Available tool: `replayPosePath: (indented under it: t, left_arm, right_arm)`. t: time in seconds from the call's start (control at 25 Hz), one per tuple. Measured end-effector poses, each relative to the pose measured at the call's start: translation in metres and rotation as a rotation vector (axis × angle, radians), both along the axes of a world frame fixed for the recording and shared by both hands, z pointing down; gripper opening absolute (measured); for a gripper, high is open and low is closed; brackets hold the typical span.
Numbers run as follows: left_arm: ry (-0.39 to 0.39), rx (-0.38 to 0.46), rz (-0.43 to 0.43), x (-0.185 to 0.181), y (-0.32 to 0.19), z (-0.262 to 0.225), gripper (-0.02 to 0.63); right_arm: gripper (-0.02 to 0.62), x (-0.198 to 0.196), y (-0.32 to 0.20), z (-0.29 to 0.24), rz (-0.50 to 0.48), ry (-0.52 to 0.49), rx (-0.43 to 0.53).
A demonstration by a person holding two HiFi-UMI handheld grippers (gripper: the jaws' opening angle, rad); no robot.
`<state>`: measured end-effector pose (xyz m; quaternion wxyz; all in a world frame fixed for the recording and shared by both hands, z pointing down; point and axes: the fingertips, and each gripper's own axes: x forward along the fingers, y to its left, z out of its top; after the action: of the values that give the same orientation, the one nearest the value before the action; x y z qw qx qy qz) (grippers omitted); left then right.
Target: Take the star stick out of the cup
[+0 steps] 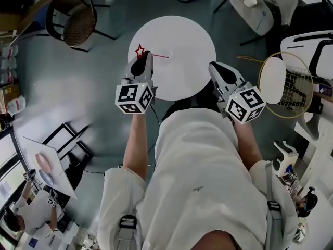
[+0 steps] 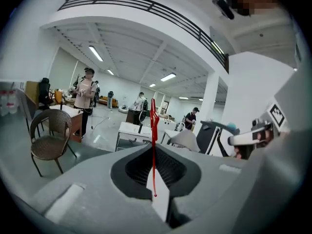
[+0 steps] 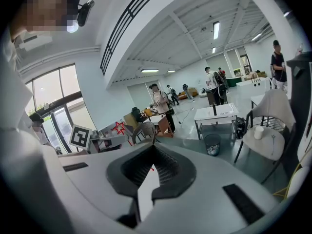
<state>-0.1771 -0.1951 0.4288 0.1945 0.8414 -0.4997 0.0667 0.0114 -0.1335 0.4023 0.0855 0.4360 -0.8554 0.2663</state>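
Star stick [image 2: 153, 145] clamped in left gripper's [image 1: 143, 60] fingers, held forward.

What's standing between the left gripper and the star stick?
Nothing visible does. The left gripper is shut on the star stick, which stands up from between its jaws, above the white table.

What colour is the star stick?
The star stick is red, clearest in the left gripper view.
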Motion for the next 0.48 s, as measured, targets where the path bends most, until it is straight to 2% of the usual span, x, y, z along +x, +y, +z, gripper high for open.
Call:
replayPosePath:
  t: [0.12,0.2,0.48]
  left_arm:
    - [0.109,0.007,-0.025,-0.007,0.007,-0.015,0.018]
    - [0.155,0.023,-0.038,-0.009,0.014,-0.025,0.018]
    - [0.222,0.082,-0.097,-0.019,0.038,-0.039,0.018]
  right_arm:
    - [0.006,-0.003,-0.001,-0.004,-0.003,-0.003,0.011]
    - [0.007,-0.005,0.000,-0.006,-0.007,-0.004,0.015]
    - [0.006,-0.016,0.004,-0.008,-0.026,0.003,0.019]
